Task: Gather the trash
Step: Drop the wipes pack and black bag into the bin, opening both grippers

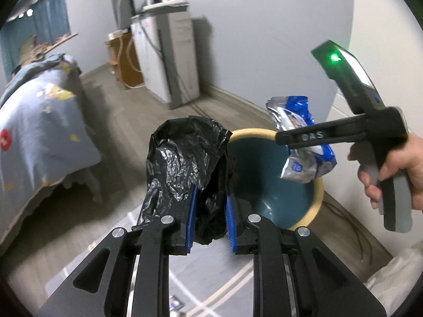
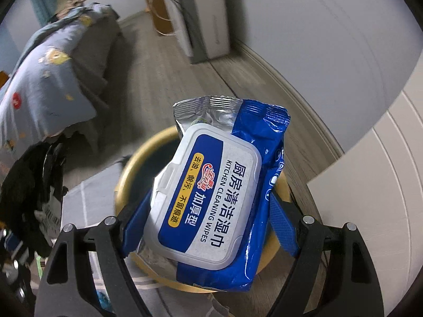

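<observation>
A crumpled black plastic bag [image 1: 185, 166] sticks up from my left gripper [image 1: 210, 211], whose blue pads are shut on it. Just behind it on the floor stands a round bin [image 1: 275, 185] with a teal inside and a cream rim. My right gripper [image 2: 211, 211] is shut on a blue and silver pack of kitchen cleaning wipes [image 2: 211, 185] with a white flip lid, held right above that bin [image 2: 137, 158]. The left wrist view shows the right gripper [image 1: 293, 140] from the side, a hand on its handle, with the wipes pack [image 1: 304, 142] over the bin's far rim. The black bag [image 2: 26, 190] hangs at the left edge of the right wrist view.
A bed with a blue patterned cover [image 1: 34, 121] fills the left. A white appliance [image 1: 164, 52] and a wooden cabinet [image 1: 124, 58] stand against the far grey wall. A white panelled door [image 2: 383, 198] is close on the right. A pale rug [image 1: 185, 277] with lines lies below.
</observation>
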`<state>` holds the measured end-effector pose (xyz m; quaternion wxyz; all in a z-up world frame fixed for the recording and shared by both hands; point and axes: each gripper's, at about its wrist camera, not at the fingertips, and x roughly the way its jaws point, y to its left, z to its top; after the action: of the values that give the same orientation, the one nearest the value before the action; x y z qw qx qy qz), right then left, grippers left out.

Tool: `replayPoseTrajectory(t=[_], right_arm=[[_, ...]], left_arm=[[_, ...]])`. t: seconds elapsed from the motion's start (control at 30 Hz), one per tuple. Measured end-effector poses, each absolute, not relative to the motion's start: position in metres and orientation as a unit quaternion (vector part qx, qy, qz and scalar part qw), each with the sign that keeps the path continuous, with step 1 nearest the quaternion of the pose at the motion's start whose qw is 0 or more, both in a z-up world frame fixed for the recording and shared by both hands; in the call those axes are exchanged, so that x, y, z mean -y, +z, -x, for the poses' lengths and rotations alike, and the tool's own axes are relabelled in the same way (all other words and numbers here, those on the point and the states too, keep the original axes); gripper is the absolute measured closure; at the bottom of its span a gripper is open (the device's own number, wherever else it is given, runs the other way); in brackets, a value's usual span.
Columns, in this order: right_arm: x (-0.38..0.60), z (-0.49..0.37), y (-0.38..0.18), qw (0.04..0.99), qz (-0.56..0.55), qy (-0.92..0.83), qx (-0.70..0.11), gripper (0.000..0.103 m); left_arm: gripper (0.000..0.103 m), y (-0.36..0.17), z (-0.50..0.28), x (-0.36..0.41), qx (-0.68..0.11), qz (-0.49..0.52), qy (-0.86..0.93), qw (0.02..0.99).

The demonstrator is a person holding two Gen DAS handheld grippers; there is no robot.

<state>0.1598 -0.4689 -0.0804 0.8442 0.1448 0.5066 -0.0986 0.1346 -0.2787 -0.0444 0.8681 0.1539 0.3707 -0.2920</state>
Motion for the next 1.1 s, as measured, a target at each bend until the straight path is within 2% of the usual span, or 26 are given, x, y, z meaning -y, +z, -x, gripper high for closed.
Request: replayPoseTrajectory(t=[0.43,0.6,0.63,0.7,0.73,0.77,0.83,1.03,1.1], right_arm=[[0.503,-0.164,-0.121,0.807,-0.173,-0.132,-0.549,0.023],[0.503,-0.169,-0.124,0.808,-0.19,-0.117,-0.545,0.022],[0.502,-0.17,-0.124,0.81,-0.191,-0.112,-0.544,0.022],[0.499,-0.171,-0.125,0.811,-0.188,-0.105,-0.544,0.02],[0.497,-0.172,-0.125,0.811,-0.186,-0.102,-0.545,0.015],[0.495,-0.173,-0.127,0.81,-0.188,-0.097,-0.547,0.008],[0.493,-0.173,-0.127,0.809,-0.196,-0.092,-0.547,0.006],[0.489,-0.176,-0.124,0.811,-0.183,-0.097,-0.546,0.006],[0.487,-0.176,-0.12,0.815,-0.181,-0.1,-0.542,0.006]], left_arm=[[0.082,-0.101,-0.132,0.334,-0.41,-0.164,-0.341,0.83],[0.077,-0.113,-0.133,0.343,-0.415,-0.17,-0.337,0.828],[0.075,-0.113,-0.134,0.341,-0.415,-0.165,-0.335,0.829],[0.062,-0.113,-0.137,0.338,-0.415,-0.161,-0.329,0.833],[0.045,-0.113,-0.138,0.335,-0.414,-0.159,-0.325,0.835],[0.035,-0.112,-0.138,0.331,-0.41,-0.155,-0.322,0.839],[0.032,-0.109,-0.138,0.324,-0.407,-0.147,-0.317,0.844],[0.011,-0.098,-0.137,0.292,-0.41,-0.124,-0.284,0.858],[0.01,-0.09,-0.132,0.277,-0.41,-0.114,-0.272,0.863]])
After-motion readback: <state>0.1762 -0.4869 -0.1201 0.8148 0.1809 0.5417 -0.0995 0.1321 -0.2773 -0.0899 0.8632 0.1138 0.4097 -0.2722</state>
